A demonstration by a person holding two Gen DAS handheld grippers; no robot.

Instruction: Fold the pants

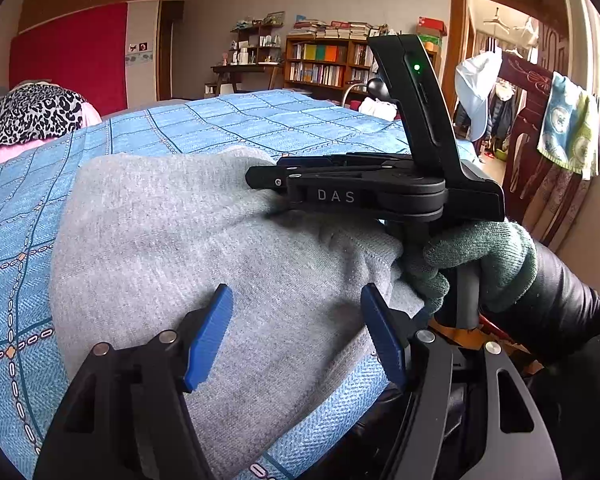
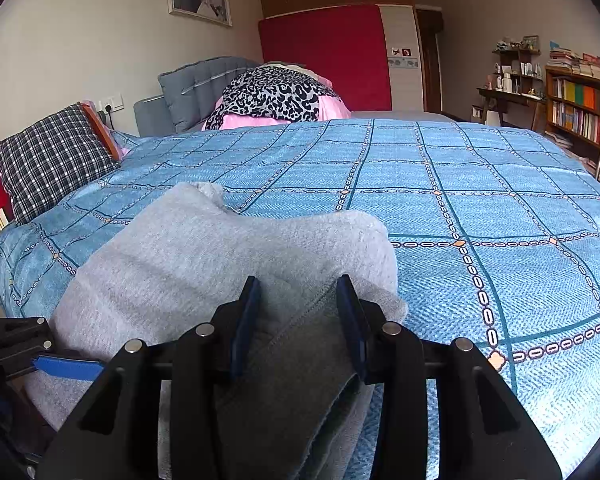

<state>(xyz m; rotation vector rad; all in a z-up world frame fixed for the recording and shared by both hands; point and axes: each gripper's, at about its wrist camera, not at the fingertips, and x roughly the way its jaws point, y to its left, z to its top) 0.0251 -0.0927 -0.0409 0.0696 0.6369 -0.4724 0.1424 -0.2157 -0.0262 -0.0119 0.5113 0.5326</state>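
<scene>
On the bed [image 2: 480,184], right tool [image 2: 298,320] clamps grey pants [image 2: 188,256]; left tool [image 1: 296,332] apart.

— Any writing you can read?
— Only "DAS", in pale capitals on the black body of the right gripper [image 1: 266,182], seen from the left wrist.
— And the book spines?
— Too small to read.

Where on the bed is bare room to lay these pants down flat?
The blue checked bedspread lies bare right of the grey knit pants and beyond them, up to the leopard-print bedding. It is crowded at the near-left edge: both tools and the plaid pillow.
</scene>
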